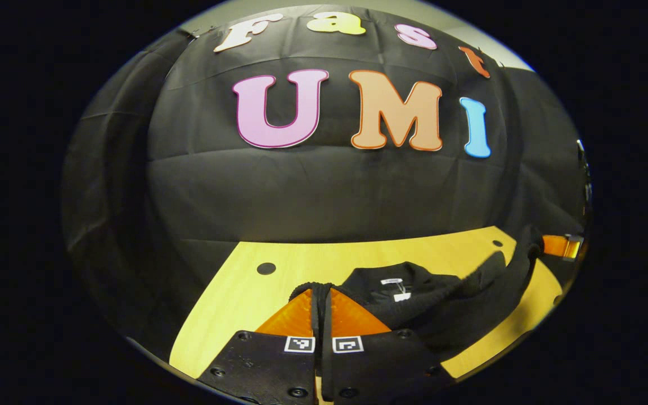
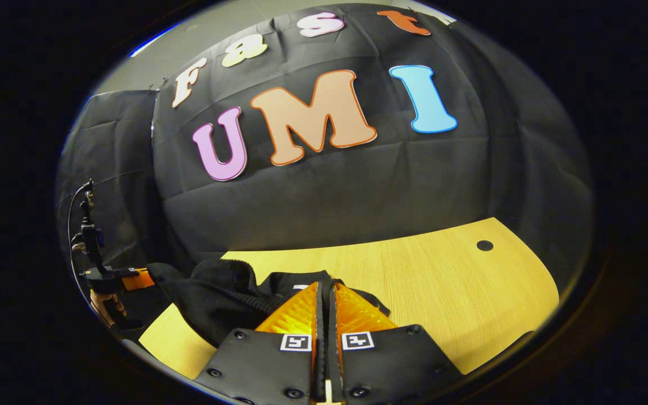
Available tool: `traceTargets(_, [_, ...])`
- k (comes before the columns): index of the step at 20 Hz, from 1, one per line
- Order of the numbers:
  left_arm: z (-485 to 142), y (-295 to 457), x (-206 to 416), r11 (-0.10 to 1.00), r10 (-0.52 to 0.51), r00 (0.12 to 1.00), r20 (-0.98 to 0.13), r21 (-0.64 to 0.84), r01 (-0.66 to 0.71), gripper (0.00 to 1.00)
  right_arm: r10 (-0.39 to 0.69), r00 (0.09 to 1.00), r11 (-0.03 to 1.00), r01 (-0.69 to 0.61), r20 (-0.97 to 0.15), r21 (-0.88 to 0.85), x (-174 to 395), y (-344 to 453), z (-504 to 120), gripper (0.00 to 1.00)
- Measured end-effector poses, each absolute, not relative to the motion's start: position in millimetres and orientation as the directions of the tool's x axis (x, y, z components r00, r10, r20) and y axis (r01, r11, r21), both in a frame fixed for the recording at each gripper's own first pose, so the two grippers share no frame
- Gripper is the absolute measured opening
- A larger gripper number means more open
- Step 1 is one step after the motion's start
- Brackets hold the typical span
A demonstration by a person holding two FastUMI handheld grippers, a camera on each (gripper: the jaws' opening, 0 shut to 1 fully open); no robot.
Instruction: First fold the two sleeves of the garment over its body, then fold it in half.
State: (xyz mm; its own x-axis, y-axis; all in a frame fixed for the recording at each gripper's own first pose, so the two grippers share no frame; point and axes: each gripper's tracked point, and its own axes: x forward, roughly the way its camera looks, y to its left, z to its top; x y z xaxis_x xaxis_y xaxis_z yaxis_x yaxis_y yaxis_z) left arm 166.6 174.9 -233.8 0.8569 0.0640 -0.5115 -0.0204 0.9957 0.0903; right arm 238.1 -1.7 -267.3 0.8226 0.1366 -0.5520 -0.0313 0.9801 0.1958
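Pinching a thin dark fold of cloth, the left tongs point(image 1: 322, 304) stand closed on the garment point(image 1: 414, 304); the right tongs point(image 2: 324, 301) are likewise closed on a dark strip of it. Garment: black, soft knit, ribbed edge, bunched and partly lifted off the tabletop point(image 1: 234, 292). Neck label point(image 1: 396, 287): white, writing too small to read. Tabletop: pale wood grain, curved edge, round dark holes. Sleeves cannot be told apart within the heap.

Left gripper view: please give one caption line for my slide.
Left gripper pinches black knit garment above light wooden table.
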Motion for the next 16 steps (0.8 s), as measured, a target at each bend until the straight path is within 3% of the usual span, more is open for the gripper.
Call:
traceTargets(1, [-238,186,174,0.988,0.128,0.857,-0.499,0.139,-0.066,0.00,0.122,0.816,0.982,-0.015,-0.566,0.190,250,-6,-274,0.05])
traceTargets(2, [-232,199,184,0.975,0.199,0.867,-0.456,0.184,-0.127,0.25,0.086,0.806,0.985,0.021,-0.586,0.173,253,-14,-279,0.02])
traceTargets(5, [-206,201,202,0.960,0.238,0.908,-0.343,0.227,-0.166,0.99,-0.009,0.871,0.990,0.077,-0.491,0.119,278,-35,-260,1.00])
traceTargets(6, [-203,194,200,0.961,0.223,0.915,-0.336,0.234,-0.148,0.94,-0.028,0.891,0.992,0.080,-0.452,0.097,273,-39,-245,0.96])
traceTargets(8, [-188,185,191,0.965,0.198,0.927,-0.319,0.232,-0.126,0.91,-0.059,0.918,0.994,0.089,-0.392,0.058,268,-42,-228,0.98])
traceTargets(9, [-178,178,186,0.968,0.188,0.932,-0.309,0.220,-0.122,0.91,-0.066,0.926,0.995,0.090,-0.371,0.046,262,-42,-217,0.94])
traceTargets(10, [-168,171,179,0.973,0.174,0.937,-0.303,0.201,-0.116,0.92,-0.065,0.935,0.995,0.087,-0.349,0.046,253,-39,-206,0.98])
traceTargets(16, [-78,142,106,0.986,0.103,0.982,-0.156,0.144,-0.080,0.92,-0.069,0.981,0.994,0.082,-0.179,0.067,162,-6,-120,0.97])
